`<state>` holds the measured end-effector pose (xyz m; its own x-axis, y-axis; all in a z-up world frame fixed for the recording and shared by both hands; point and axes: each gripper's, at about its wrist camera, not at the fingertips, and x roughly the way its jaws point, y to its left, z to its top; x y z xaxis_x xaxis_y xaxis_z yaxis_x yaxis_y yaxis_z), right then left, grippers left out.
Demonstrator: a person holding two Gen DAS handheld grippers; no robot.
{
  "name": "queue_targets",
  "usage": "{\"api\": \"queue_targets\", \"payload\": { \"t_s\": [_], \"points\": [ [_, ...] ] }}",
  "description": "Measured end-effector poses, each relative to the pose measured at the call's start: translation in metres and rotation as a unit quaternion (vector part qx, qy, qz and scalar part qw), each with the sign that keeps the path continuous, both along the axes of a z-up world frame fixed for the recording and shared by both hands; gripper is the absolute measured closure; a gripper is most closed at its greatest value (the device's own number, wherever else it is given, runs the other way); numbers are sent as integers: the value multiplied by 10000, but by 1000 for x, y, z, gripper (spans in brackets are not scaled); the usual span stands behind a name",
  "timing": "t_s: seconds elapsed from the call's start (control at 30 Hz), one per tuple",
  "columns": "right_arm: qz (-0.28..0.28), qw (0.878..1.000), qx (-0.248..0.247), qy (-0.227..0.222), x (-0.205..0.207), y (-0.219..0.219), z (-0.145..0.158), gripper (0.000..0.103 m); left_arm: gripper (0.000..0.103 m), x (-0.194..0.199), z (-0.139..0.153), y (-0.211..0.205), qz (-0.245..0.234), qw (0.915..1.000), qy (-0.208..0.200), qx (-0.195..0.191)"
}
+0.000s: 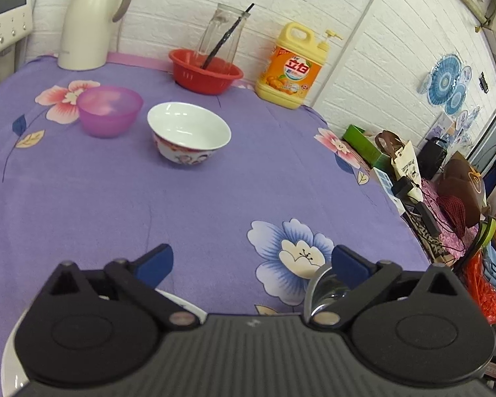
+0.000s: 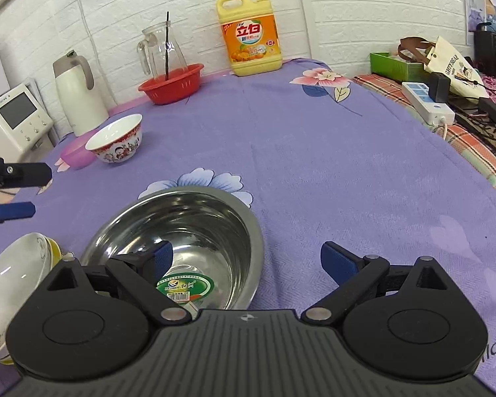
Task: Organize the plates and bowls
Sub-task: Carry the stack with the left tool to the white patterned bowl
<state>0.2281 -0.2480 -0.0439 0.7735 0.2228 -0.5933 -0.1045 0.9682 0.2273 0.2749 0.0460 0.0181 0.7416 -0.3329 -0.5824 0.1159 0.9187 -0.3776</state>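
Note:
A steel bowl (image 2: pixel 185 231) with a green sticker inside sits on the purple cloth right before my right gripper (image 2: pixel 246 259), which is open with its left finger over the bowl's inside. A white bowl stack (image 2: pixel 13 274) stands to its left. A white patterned bowl (image 1: pixel 188 135) (image 2: pixel 117 142) and a purple plastic bowl (image 1: pixel 109 109) (image 2: pixel 74 155) stand further back. My left gripper (image 1: pixel 251 264) is open and empty above the cloth; the steel bowl's rim (image 1: pixel 317 284) shows by its right finger, and it shows at the left edge of the right wrist view (image 2: pixel 16 192).
A red basket (image 1: pixel 205 71) with a glass jug (image 1: pixel 221 33), a yellow detergent bottle (image 1: pixel 291 66), a white thermos (image 1: pixel 89 16) and a white appliance (image 2: pixel 15 115) line the back wall. Right of the table lie bags (image 2: pixel 453 63) and a power strip (image 2: pixel 426 99).

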Motion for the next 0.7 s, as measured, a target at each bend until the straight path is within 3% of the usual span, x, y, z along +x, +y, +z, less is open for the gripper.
{"api": "queue_targets", "payload": {
  "t_s": [0.27,0.7],
  "points": [
    [128,9998,-107,102,8,7,-12,0,2,8,-4,-1,8,9999,135,-6],
    [181,9997,-159,11,7,11,-1,0,2,8,-4,15,150,9998,123,-29]
  ]
}}
